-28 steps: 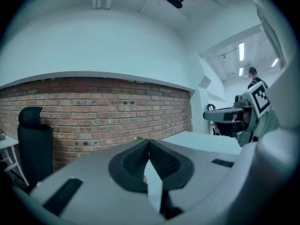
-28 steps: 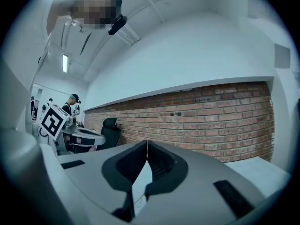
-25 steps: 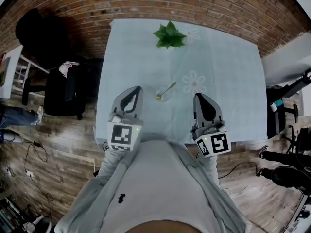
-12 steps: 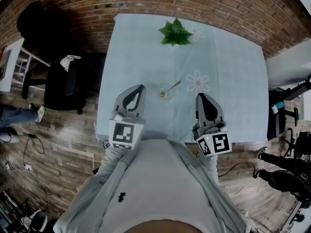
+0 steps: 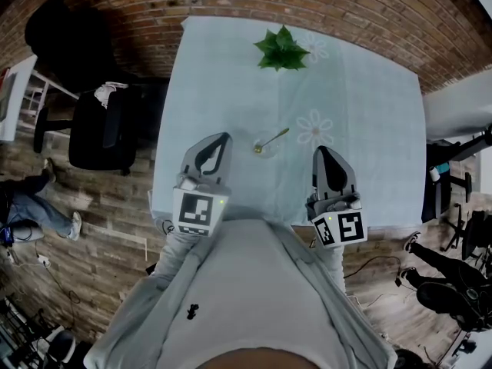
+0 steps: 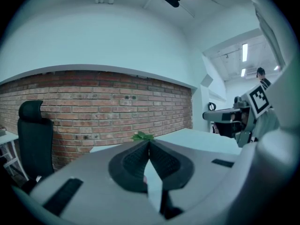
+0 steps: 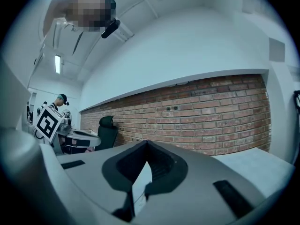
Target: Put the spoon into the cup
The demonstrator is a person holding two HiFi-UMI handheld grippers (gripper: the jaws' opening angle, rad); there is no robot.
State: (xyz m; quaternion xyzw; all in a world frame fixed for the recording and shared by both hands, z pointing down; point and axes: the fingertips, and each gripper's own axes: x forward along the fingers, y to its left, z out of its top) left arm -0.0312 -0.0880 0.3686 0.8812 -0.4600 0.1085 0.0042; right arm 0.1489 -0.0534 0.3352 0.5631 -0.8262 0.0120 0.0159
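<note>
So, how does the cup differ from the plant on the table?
The cup is clear glass, while the plant is green and leafy. The cup stands in the nearer half of the table, while the plant stands near its far edge. The cup holds a spoon, whose handle leans out over the rim, while the plant holds nothing. Both stand on the same pale tablecloth, and nothing touches either of them.
</note>
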